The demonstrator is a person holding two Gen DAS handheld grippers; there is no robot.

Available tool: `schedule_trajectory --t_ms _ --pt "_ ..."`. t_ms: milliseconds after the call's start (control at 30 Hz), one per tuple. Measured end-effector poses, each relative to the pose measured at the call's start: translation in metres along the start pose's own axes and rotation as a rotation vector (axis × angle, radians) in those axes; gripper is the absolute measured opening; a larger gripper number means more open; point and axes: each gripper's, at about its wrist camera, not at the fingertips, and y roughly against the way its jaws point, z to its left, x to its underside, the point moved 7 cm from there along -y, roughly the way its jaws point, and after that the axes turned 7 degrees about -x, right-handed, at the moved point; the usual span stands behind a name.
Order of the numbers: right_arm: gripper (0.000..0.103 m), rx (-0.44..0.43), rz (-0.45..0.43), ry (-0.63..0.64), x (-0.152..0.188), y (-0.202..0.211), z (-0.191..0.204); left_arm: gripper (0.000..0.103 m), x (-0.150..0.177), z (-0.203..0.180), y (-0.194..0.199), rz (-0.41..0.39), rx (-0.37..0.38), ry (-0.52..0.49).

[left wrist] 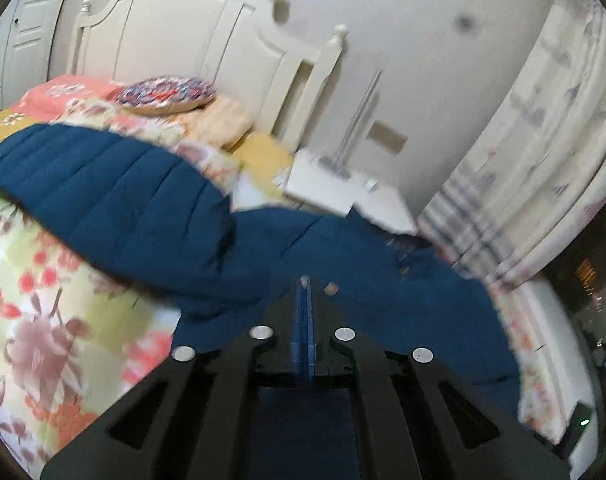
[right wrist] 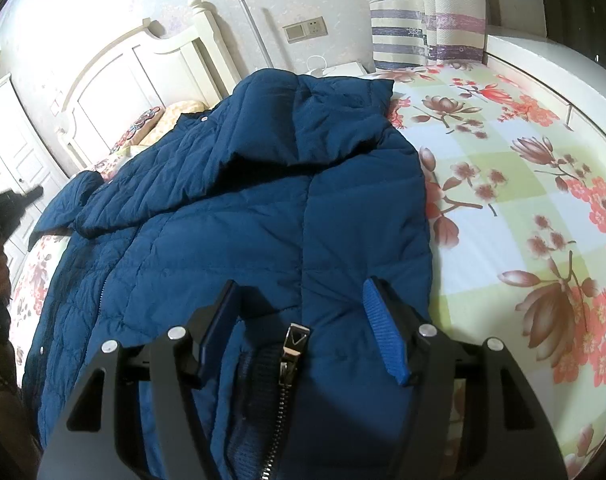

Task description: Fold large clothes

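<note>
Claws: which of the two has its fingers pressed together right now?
The left claw: its blue pads meet with no gap, over the blue jacket. The right claw stands apart, straddling the zipper.

Both tongs are matte black plastic: angular linkage arms with triangular cut-outs, each pinned by four round silver screw heads. The left tongs [left wrist: 305, 280] carry smooth blue pads; the right tongs [right wrist: 301, 286] have blue ribbed pads [right wrist: 383, 332].
</note>
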Motion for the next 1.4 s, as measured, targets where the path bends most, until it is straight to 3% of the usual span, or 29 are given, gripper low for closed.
schedule_trajectory --t_ms 133,167,200,233,267,367,433,500,533,567,667,733,800,900,1033,1133,1233,1267,1333,1367,1400 --pt "0.063 0.033 -0.022 0.004 -0.001 0.004 -0.001 0.009 0.021 -0.008 -0.033 0.127 -0.014 -0.026" --pt "0.063 0.037 -0.024 0.004 -0.001 0.005 -0.001 0.022 0.025 -0.009 -0.041 0.149 -0.017 -0.025" --pt "0.063 0.040 -0.023 0.004 -0.001 0.005 0.000 0.067 0.030 -0.008 -0.053 0.182 -0.020 -0.015" --pt "0.063 0.044 -0.022 0.005 -0.001 0.005 -0.001 0.089 0.032 -0.006 -0.063 0.192 -0.018 0.011" --pt "0.063 0.047 -0.021 0.006 -0.001 0.005 -0.001 0.097 0.032 -0.004 -0.067 0.170 -0.007 0.044" --pt "0.063 0.052 -0.007 0.008 0.000 0.002 -0.001 0.097 0.040 0.007 -0.083 0.194 -0.013 0.090" --pt "0.065 0.049 -0.002 0.011 0.000 0.001 -0.001 0.093 0.049 0.001 -0.093 0.219 -0.039 0.009" --pt "0.067 0.049 0.001 0.015 0.000 0.000 0.000 0.038 0.054 -0.011 -0.091 0.198 -0.044 -0.096" --pt "0.067 0.050 0.002 0.016 0.000 -0.001 0.001 0.032 0.055 -0.013 -0.089 0.195 -0.037 -0.102" --pt "0.067 0.049 0.001 0.016 0.000 -0.001 0.000 0.015 0.053 -0.014 -0.086 0.179 -0.039 -0.105" --pt "0.067 0.044 -0.001 0.011 0.001 -0.001 0.000 0.012 0.033 -0.016 -0.043 0.046 0.032 -0.062" --pt "0.067 0.042 -0.001 0.009 0.001 -0.001 0.000 0.012 0.021 -0.011 -0.015 -0.039 0.029 -0.034" --pt "0.067 0.044 -0.001 0.010 0.001 -0.001 0.000 0.012 0.016 -0.004 0.004 -0.069 0.032 -0.010" --pt "0.067 0.040 -0.001 0.008 0.001 0.000 -0.001 0.012 0.031 -0.005 -0.005 0.024 0.008 -0.089" --pt "0.067 0.035 -0.005 0.003 0.000 0.000 -0.002 0.013 0.054 0.012 -0.028 0.139 -0.224 -0.147" --pt "0.067 0.059 -0.022 0.002 -0.002 0.006 -0.002 0.015 0.049 0.019 -0.010 0.074 -0.321 -0.092" --pt "0.067 0.027 -0.065 -0.029 -0.020 0.020 0.001 0.024 0.029 -0.005 0.025 -0.086 -0.358 -0.190" --pt "0.067 0.027 -0.080 -0.027 -0.029 0.023 0.002 0.029 0.025 -0.014 0.030 -0.119 -0.353 -0.219" --pt "0.067 0.060 -0.106 0.022 -0.056 0.024 0.010 0.092 0.017 -0.034 0.028 -0.137 -0.314 -0.265" --pt "0.067 0.091 -0.107 0.063 -0.072 0.020 0.018 0.099 0.016 -0.045 0.023 -0.157 -0.272 -0.293" --pt "0.067 0.107 -0.109 0.097 -0.085 0.013 0.024 0.099 0.017 -0.052 0.018 -0.153 -0.273 -0.318"
